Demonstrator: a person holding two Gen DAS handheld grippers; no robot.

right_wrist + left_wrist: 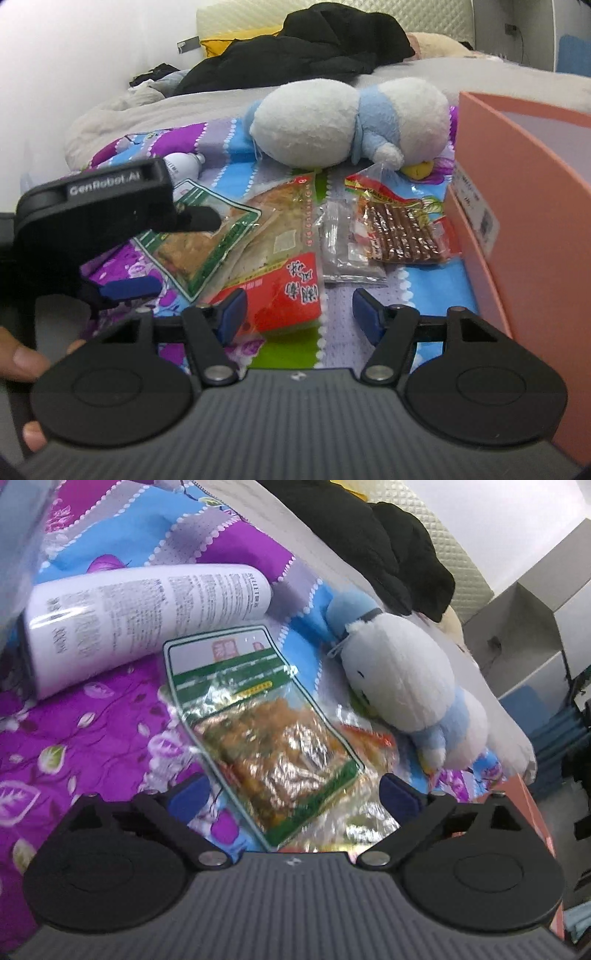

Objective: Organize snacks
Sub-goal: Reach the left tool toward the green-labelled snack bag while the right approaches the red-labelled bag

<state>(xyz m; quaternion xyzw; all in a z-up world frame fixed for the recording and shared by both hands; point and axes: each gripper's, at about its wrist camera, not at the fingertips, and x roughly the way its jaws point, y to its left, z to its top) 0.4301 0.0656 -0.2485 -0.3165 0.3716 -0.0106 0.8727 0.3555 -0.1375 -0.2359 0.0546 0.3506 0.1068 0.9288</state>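
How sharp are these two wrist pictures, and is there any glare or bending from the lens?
Left wrist view: motion-smeared, the white bottle print streaked, glare on the green-edged snack bag, bed edge curved by the fisheye. Right wrist view: steadier, the red snack pack lettering readable, the pink box bowed, the other hand-held gripper soft.

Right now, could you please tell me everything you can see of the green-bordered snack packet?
The green-bordered snack packet is a flat, clear, crinkly plastic pouch with a white-and-green label end and orange-brown food inside. It lies on the purple floral bedspread, overlapping a red-printed packet, between the open left gripper fingers, unpinched.
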